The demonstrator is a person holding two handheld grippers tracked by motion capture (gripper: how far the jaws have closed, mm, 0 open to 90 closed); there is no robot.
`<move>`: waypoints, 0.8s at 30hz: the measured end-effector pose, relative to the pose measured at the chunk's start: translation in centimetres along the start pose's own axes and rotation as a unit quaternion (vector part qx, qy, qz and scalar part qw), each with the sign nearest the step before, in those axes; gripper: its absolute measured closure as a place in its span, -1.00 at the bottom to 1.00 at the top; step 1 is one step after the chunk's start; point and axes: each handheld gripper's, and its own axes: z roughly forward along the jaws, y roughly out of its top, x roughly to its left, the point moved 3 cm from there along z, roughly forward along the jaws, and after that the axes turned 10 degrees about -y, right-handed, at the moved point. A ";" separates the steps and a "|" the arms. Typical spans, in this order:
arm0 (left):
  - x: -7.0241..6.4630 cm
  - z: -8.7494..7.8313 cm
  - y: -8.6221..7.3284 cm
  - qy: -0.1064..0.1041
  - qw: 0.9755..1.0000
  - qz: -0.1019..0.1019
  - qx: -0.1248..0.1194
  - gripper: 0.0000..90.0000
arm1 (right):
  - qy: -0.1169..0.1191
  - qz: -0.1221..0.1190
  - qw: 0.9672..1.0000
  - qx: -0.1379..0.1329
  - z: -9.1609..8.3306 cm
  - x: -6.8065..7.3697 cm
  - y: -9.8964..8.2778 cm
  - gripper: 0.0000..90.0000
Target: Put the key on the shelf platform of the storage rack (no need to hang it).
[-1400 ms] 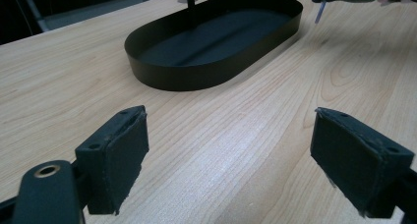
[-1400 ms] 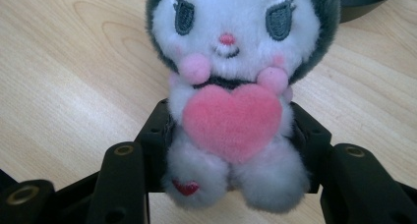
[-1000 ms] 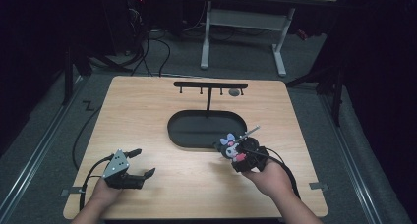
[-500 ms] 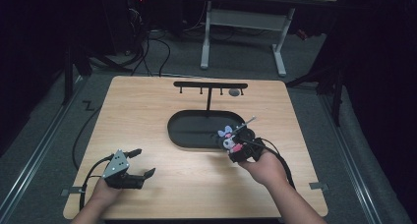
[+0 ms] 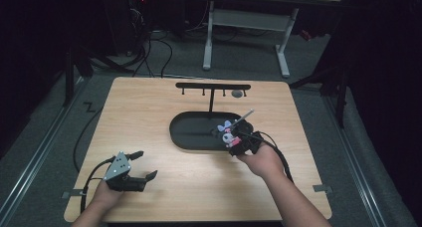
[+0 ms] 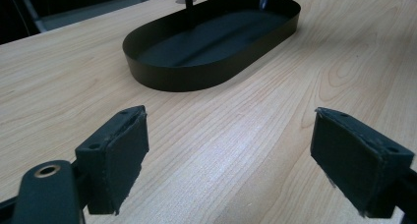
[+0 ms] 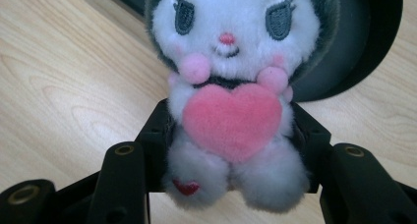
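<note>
A small plush toy point(image 7: 231, 86), white-faced with a dark hood and a pink heart on its chest, is clamped at the body between the jaws of my right gripper point(image 7: 231, 135). Seen from the high view, the plush toy point(image 5: 227, 131) hangs over the right end of the black oval tray point(image 5: 185, 136), with my right gripper point(image 5: 238, 141) just behind it. My left gripper point(image 5: 142, 166) rests near the table's front left, jaws wide apart with nothing between them. Its left gripper view looks across bare wood to the oval tray point(image 6: 162, 71).
A black T-shaped rack point(image 5: 212, 87) with small hooks stands behind the tray, a grey round piece point(image 5: 237, 93) by its right end. A thin light-coloured stick point(image 5: 243, 118) slants up beside the toy. A cable point(image 5: 82, 142) trails off the table's left edge.
My right gripper has carried the plush toy away from the front edge and a little right, ending over the tray's right end. The left gripper has stayed put.
</note>
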 end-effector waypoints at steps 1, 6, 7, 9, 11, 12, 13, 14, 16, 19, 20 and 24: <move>0.0 0.0 0.0 0.000 1.000 0.000 0.000 -0.66 | 0.000 0.003 1.000 0.002 0.1 0.1 0.2 0.07; 0.0 0.0 0.0 -0.001 1.000 -0.001 0.000 -0.66 | 0.002 0.001 1.000 -0.002 0.8 0.1 1.5 0.07; 0.0 0.0 0.0 -0.001 1.000 -0.001 0.000 -0.66 | 0.002 0.001 1.000 -0.002 0.8 0.1 1.5 0.07; 0.0 0.0 0.0 -0.001 1.000 0.000 0.000 -0.66 | 0.001 -0.002 1.000 -0.002 1.2 0.0 2.1 0.07; 0.0 0.0 0.0 -0.001 1.000 -0.001 0.000 -0.66 | 0.003 -0.003 1.000 -0.004 1.4 0.1 2.5 0.07; 0.0 -0.1 0.0 -0.001 1.000 -0.001 -0.001 -0.66 | 0.002 -0.003 1.000 -0.003 1.5 0.1 2.7 0.07; 0.0 -0.1 0.0 -0.001 1.000 -0.001 -0.001 -0.66 | 0.002 -0.003 1.000 -0.003 1.5 0.1 2.7 0.07; 0.0 -0.1 0.0 -0.001 1.000 -0.001 -0.001 -0.66 | 0.001 -0.006 1.000 -0.006 1.6 0.1 3.2 0.07; 0.0 -0.1 0.0 -0.001 1.000 -0.001 -0.002 -0.66 | 0.005 0.001 1.000 -0.007 1.6 0.1 3.6 0.07; 0.0 -0.1 0.0 -0.002 1.000 0.000 -0.002 -0.66 | 0.001 0.000 1.000 -0.003 1.9 0.1 4.0 0.07; 0.0 -0.1 0.0 -0.002 1.000 0.000 -0.002 -0.66 | 0.000 0.000 1.000 -0.004 2.0 0.0 4.2 0.07; 0.0 0.0 0.0 -0.004 1.000 -0.002 0.000 -0.66 | -0.004 0.002 1.000 0.000 2.3 -0.2 5.0 0.07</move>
